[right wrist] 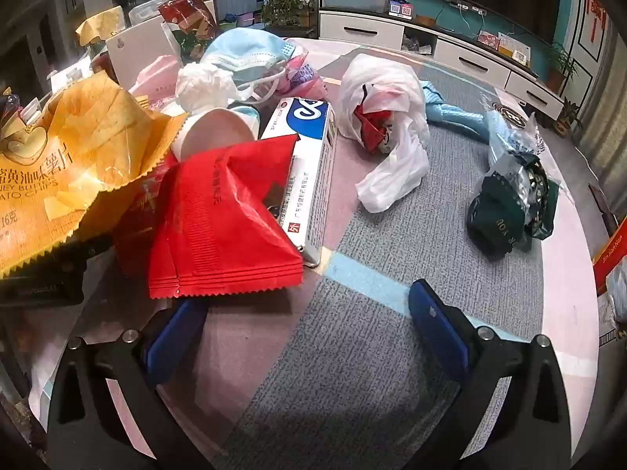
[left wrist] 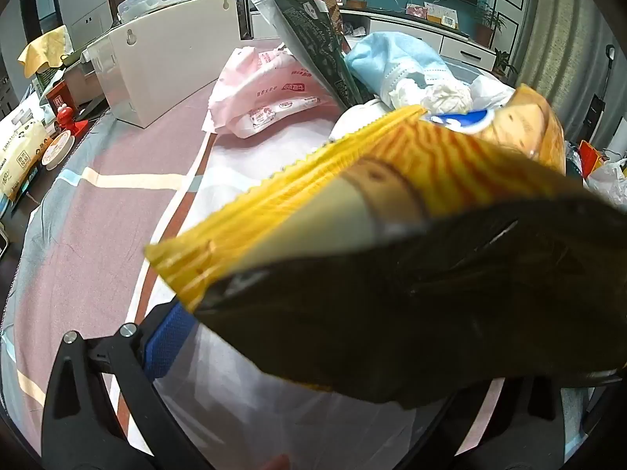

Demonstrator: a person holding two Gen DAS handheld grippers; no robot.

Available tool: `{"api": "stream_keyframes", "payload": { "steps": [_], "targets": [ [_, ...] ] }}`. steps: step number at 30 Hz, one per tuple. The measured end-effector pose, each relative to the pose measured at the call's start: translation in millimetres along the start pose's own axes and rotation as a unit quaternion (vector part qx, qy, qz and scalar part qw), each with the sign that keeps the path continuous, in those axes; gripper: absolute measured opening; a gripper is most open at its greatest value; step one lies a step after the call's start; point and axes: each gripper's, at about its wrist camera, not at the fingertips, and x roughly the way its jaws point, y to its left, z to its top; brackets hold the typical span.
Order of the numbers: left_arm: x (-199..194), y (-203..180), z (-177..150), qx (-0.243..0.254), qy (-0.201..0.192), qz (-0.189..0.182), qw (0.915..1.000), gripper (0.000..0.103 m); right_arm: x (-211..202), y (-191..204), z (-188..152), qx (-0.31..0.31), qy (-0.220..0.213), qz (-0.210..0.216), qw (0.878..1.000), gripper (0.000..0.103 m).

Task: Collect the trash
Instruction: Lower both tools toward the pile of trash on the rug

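Note:
In the left wrist view a yellow chip bag (left wrist: pixel 352 203) fills the frame in front of my left gripper (left wrist: pixel 313 337); only the left blue finger pad (left wrist: pixel 164 344) shows, so its grip is unclear. Behind lie a pink wrapper (left wrist: pixel 266 94), a dark wrapper (left wrist: pixel 317 39), a blue face mask (left wrist: pixel 395 62) and crumpled tissue (left wrist: pixel 443 96). In the right wrist view my right gripper (right wrist: pixel 309 325) is open and empty over the cloth. A red wrapper (right wrist: pixel 223 219) lies by its left finger, beside the yellow chip bag (right wrist: pixel 66 156), a paper cup (right wrist: pixel 215 133) and a toothpaste box (right wrist: pixel 309 172).
A white plastic bag (right wrist: pixel 388 117), a blue cloth (right wrist: pixel 450 113) and a dark green wrapper (right wrist: pixel 509 207) lie to the right on the patterned tablecloth (right wrist: pixel 372 352). A white box (left wrist: pixel 168 74) stands at the back left. Clutter lines the left table edge (left wrist: pixel 23 149).

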Motion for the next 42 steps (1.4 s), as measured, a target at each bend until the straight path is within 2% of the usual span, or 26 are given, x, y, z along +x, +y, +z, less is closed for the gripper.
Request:
{"api": "stream_keyframes", "payload": {
  "steps": [18, 20, 25, 27, 34, 39, 42],
  "targets": [
    [-6.0, 2.6, 0.1, 0.014, 0.005, -0.009, 0.9998, 0.101, 0.0, 0.0, 0.0, 0.0, 0.0, 0.0, 1.0, 0.1],
    [-9.3, 11.6, -1.0, 0.01, 0.019, -0.02, 0.9996, 0.101, 0.0, 0.0, 0.0, 0.0, 0.0, 0.0, 1.0, 0.1],
    [-19.2, 35.4, 0.4, -0.048, 0.036, -0.066, 0.996, 0.1, 0.0, 0.0, 0.0, 0.0, 0.0, 0.0, 1.0, 0.1],
    [-27.6, 43.8, 3.7, -0.061, 0.03, -0.08, 0.9945, 0.1, 0.0, 0.0, 0.0, 0.0, 0.0, 0.0, 1.0, 0.1],
    [-61.6, 48.9, 11.0, -0.069, -0.001, -0.093, 0.9932, 0.1, 0.2, 0.6, 0.3, 0.003, 0.0, -0.003, 1.0, 0.1],
    [-78.5, 56.9, 16.9, -0.086, -0.009, -0.113, 0.9898, 0.1, -0.6, 1.4, 0.2, 0.027, -0.001, -0.017, 0.999, 0.1],
    [-87.1, 61.2, 21.6, -0.094, -0.018, -0.116, 0.9886, 0.1, -9.3, -3.4, -2.1, 0.07, 0.003, -0.018, 0.997, 0.1]
  ]
}}
